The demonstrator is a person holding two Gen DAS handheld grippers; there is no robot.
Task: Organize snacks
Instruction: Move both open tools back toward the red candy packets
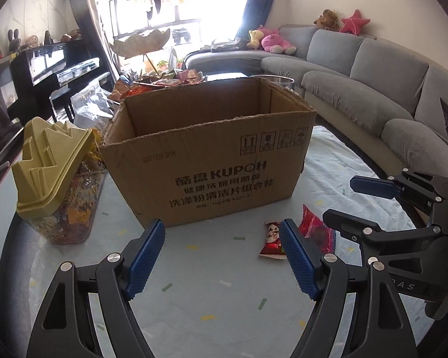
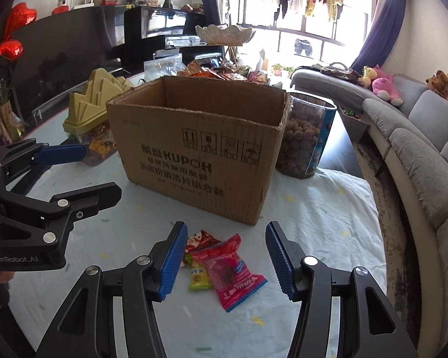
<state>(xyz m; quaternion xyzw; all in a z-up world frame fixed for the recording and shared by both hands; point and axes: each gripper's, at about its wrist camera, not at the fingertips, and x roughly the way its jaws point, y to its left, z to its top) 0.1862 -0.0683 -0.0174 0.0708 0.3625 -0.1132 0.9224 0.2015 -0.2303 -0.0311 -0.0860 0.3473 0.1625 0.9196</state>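
1. Left wrist view: the left gripper [image 1: 224, 256] is nearest, jaws spread and holding nothing, above the table [image 1: 194, 283]. The cardboard box [image 1: 212, 161] stands open just beyond, mid-table. A dark red snack packet [image 1: 271, 243] lies beside the right finger.
2. Right wrist view: the right gripper [image 2: 224, 261] is released, its fingers either side of a red snack packet [image 2: 231, 271] and a yellow-green packet [image 2: 198, 277] near the box's front corner.

Grey curved sofa [image 1: 373, 71], black piano [image 1: 50, 62], bright window [image 2: 310, 15] with blue curtains [image 1: 258, 0].
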